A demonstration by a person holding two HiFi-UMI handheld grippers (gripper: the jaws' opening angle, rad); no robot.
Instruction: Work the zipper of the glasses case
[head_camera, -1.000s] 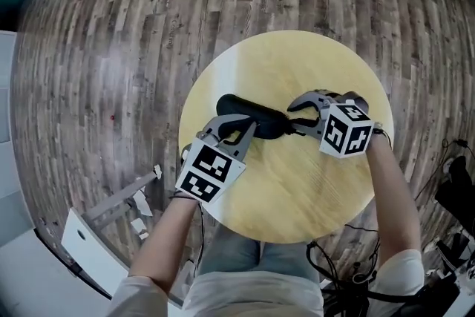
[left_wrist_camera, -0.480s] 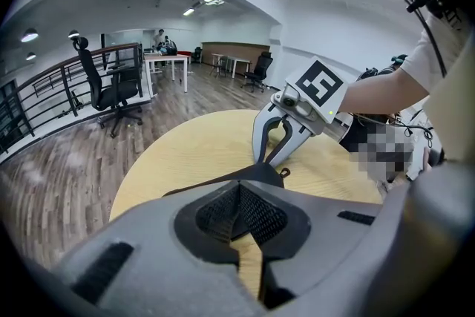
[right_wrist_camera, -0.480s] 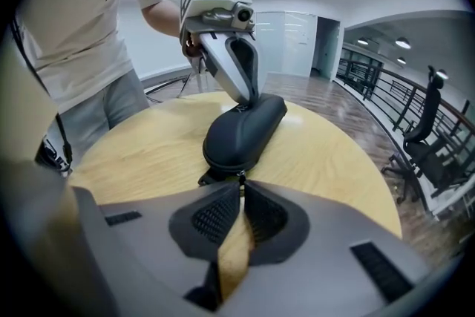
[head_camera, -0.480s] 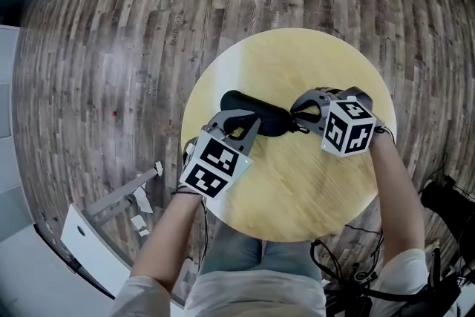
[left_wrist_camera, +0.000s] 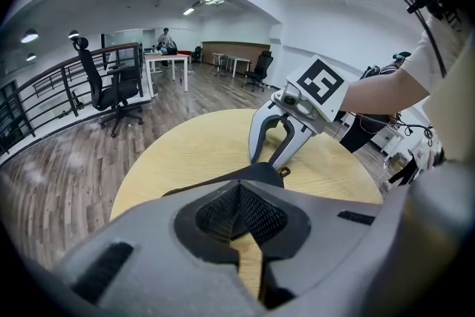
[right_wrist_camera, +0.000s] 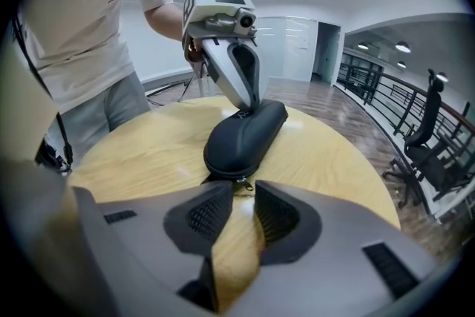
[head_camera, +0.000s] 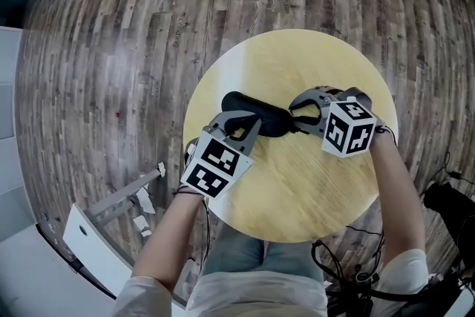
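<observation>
Tabletop [head_camera: 297, 189], round and pale yellow, beneath both grippers; black glasses case [head_camera: 256, 113] lying on it, stretched from the left gripper [left_wrist_camera: 239, 185] across to the right gripper [right_wrist_camera: 243, 193]. Left jaws drawn together, tips set down on the case end nearest them; right jaws slightly apart, low over the wood. Zipper pull [right_wrist_camera: 244, 183], small and metal, at the case end facing the right gripper, sitting in the mouth of that gap, not pinched.

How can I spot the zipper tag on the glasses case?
Find the round yellow table and the black glasses case lying on it. At the case's end facing the open right gripper sits the zipper pull, a tiny tab poking out from the smooth black shell.
</observation>
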